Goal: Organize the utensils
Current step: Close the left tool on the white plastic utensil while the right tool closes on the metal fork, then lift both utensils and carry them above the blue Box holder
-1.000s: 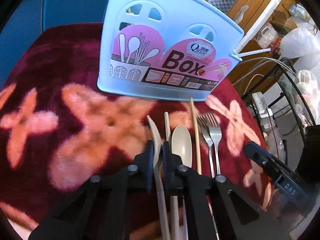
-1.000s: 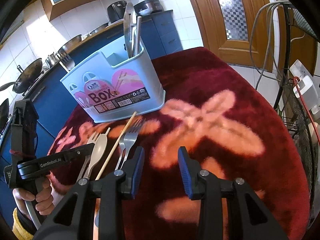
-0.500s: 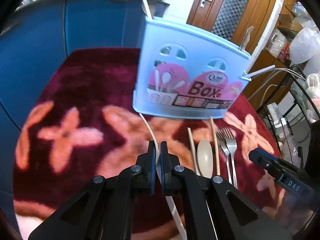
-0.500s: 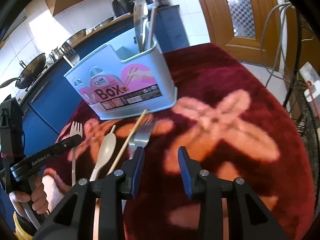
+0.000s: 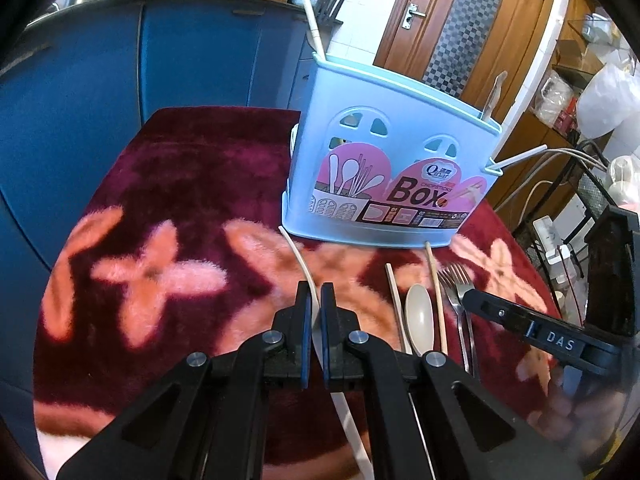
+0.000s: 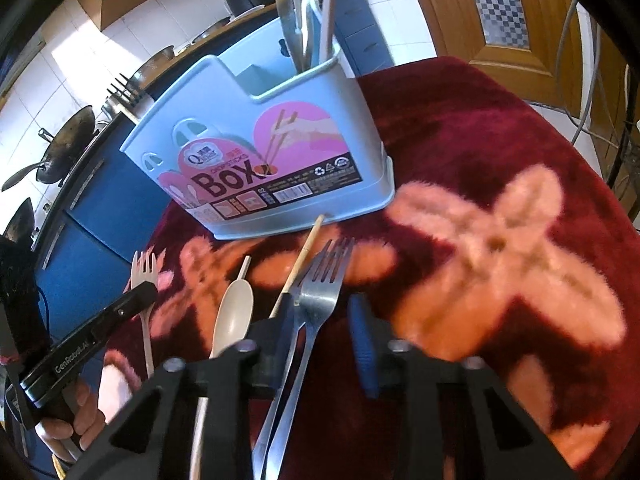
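So, left wrist view first: the left gripper [image 5: 316, 308] has its fingers [image 5: 303, 320] pinched nearly all the way together on a thin cream plastic fork [image 5: 298, 258], seen edge-on here, its curved front end sticking out ahead of the tips toward the light blue utensil box [image 5: 384, 168]. The box stands upright ahead of the fingers and a bit to the right, on the dark red floral fleece cover [image 5: 192, 184] over the worktop. Off to the right of the fingers, lying on the cover: a pale chopstick [image 5: 394, 300], a beige plastic spoon [image 5: 419, 316], a wooden chopstick [image 5: 436, 288] and two metal forks [image 5: 456, 284] side by side. The right gripper [image 5: 520, 322] pokes in from the right edge, its tip over the forks.

Right wrist view: the right gripper's [image 6: 324, 320] fingers [image 6: 362, 340] are closing, with the two metal forks' [image 6: 320, 280] necks in the gap between them. The forks sit hard up against the left finger, but there's clear space to the blue pad on the right one, so no real grip yet. The wooden chopstick [image 6: 304, 252] and beige spoon [image 6: 234, 312] lie just left of the fingers, with the pale chopstick's [image 6: 245, 267] end showing beyond the spoon bowl. The box [image 6: 256, 152] is ahead, with metal utensils [image 6: 294, 20] standing in its far compartment. Further left, the left gripper [image 6: 136, 300] holds the cream fork [image 6: 144, 276], tines pointing forward, with a hand [image 6: 76, 416] on its grip.
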### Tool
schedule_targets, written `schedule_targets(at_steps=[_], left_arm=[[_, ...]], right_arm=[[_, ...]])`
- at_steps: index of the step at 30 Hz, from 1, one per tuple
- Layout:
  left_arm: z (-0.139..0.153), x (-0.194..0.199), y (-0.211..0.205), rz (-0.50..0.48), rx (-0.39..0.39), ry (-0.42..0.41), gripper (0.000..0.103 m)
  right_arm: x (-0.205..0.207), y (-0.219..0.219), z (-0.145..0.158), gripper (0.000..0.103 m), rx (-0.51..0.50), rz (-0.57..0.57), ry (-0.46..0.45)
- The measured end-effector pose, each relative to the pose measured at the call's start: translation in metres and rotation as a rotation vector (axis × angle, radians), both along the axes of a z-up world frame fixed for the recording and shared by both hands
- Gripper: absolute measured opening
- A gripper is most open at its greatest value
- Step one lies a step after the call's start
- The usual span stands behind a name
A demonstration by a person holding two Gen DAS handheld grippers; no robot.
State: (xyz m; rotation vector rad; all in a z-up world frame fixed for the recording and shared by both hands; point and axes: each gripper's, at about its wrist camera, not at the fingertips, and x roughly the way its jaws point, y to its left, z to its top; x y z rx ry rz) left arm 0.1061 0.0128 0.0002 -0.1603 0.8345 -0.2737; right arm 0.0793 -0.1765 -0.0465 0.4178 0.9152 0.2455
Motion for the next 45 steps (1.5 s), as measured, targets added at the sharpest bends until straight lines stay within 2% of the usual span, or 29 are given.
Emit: schedule_targets(at_steps=[2, 8, 17, 23, 27, 31, 37, 45], left_arm=[[0.0, 0.0, 0.0, -0.001, -0.003, -0.001, 0.002], [-0.001, -0.001, 0.0, -0.002, -0.007, -0.001, 0.002], [-0.002, -0.001, 0.0, -0.003, -0.011, 0.001, 0.002], [-0.002, -0.001, 0.001, -0.002, -0.021, -0.005, 0.002], [0.002, -0.004, 0.0, -0.01, -0.029, -0.021, 0.002], [0.007, -0.007, 0.001, -0.015, -0.026, -0.042, 0.002], [0.016, -0.012, 0.003, -0.011, -0.031, -0.065, 0.002], [0.048, -0.029, 0.004, -0.038, -0.103, -0.161, 0.002]], right_arm=[[-0.002, -0.003, 0.001, 0.009, 0.016, 0.002, -0.007], [-0.012, -0.01, 0.009, 0.004, -0.017, -0.004, -0.023], [-0.007, -0.004, 0.005, 0.006, -0.094, -0.004, 0.039], [0.005, -0.007, -0.004, 0.007, -0.077, -0.02, 0.112], [0.007, -0.006, -0.002, 0.007, -0.095, -0.013, 0.115], [0.0, 0.002, 0.009, 0.007, -0.145, -0.025, 0.069], [-0.016, 0.006, 0.033, 0.003, -0.131, -0.028, -0.02], [-0.042, 0.009, 0.086, 0.003, -0.095, -0.026, -0.246]])
